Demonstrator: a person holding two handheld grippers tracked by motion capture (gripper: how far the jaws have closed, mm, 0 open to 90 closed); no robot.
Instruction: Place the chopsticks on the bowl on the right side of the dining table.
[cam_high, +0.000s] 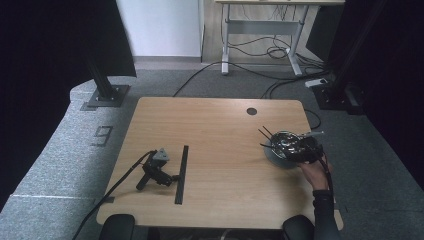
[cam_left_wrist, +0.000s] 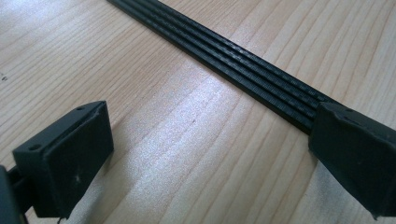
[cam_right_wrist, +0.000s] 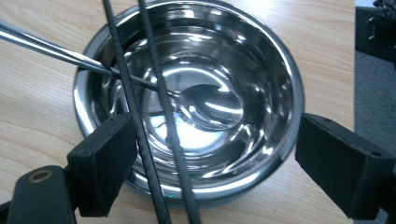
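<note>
Right jaws: the right gripper (cam_right_wrist: 212, 163) stands wide open above the steel bowl (cam_right_wrist: 280, 84); its two black pads sit at about 8 and 4 o'clock of the bowl in the right gripper view, gripping nothing.
Between the jaws: two black chopsticks (cam_right_wrist: 154, 140) run just inside the left pad, from 12 o'clock down to 6 o'clock across the bowl's left half.
Long axis: the sticks lie nearly parallel to the pads' faces, so the jaws close across them, not along them; that is the relation the coming move seems to turn on.
Spoon: a metal spoon (cam_right_wrist: 205, 105) rests in the bowl, handle leaving over the rim toward 10 o'clock, crossing under the sticks.
Bowl on table: in the high view the bowl (cam_high: 280, 145) sits near the table's (cam_high: 215, 165) right edge, at 3 o'clock from its middle, with stick tips poking out toward 10 o'clock.
Nearer hand: the right hand (cam_high: 314, 172) is right at the bowl.
Left jaws: the left gripper (cam_high: 157, 170) lies on the table at 9 o'clock, unheld, jaws wide apart and empty.
Left surroundings: a black ribbed strip (cam_left_wrist: 243, 63) touches or passes under its right pad; I cannot tell which.
</note>
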